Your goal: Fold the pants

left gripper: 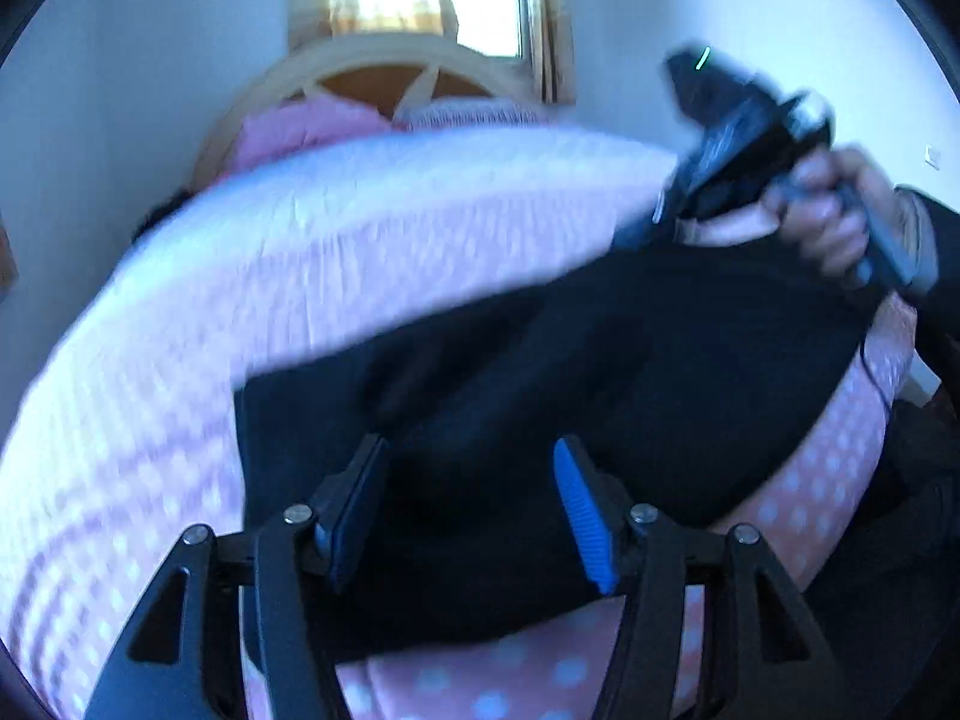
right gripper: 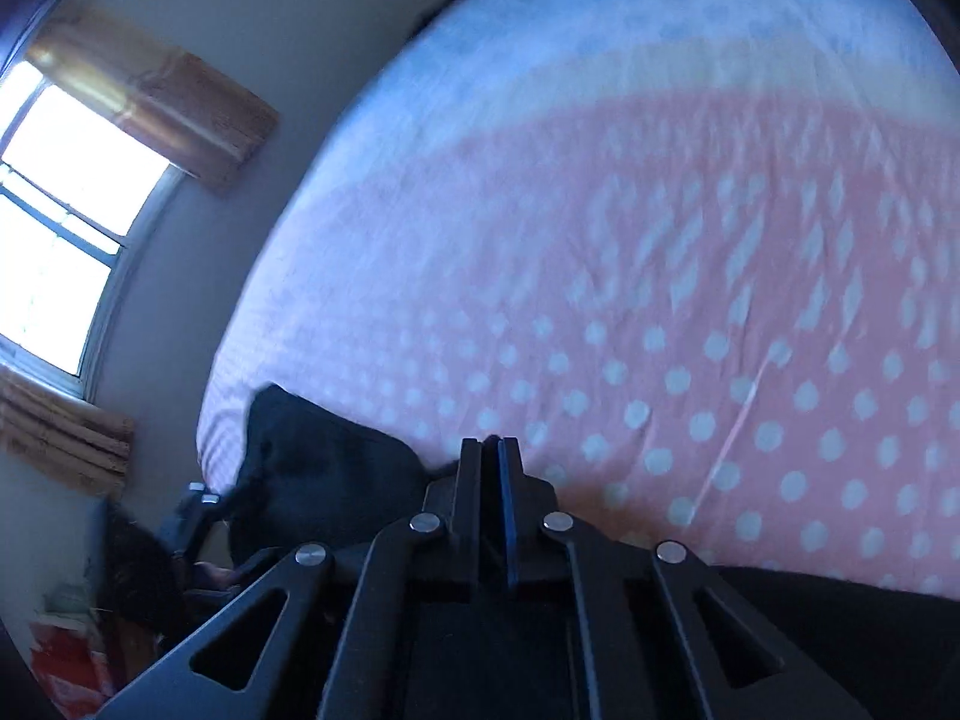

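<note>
The left gripper (left gripper: 474,516) stands spread at the bottom of its frame, its fingers over the dark pants (left gripper: 540,372), which lie across the lower middle of the polka-dot bedspread (left gripper: 180,360). The right gripper (right gripper: 492,450) is pressed together (whether on cloth is unclear), held by a hand (left gripper: 840,222) at upper right.

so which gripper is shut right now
The right gripper: its jaws are pressed together. The left gripper has its jaws spread wide over the black fabric pants.

Blown-out window (right gripper: 60,222) daylight, heavy motion blur, dark fisheye corners.
</note>
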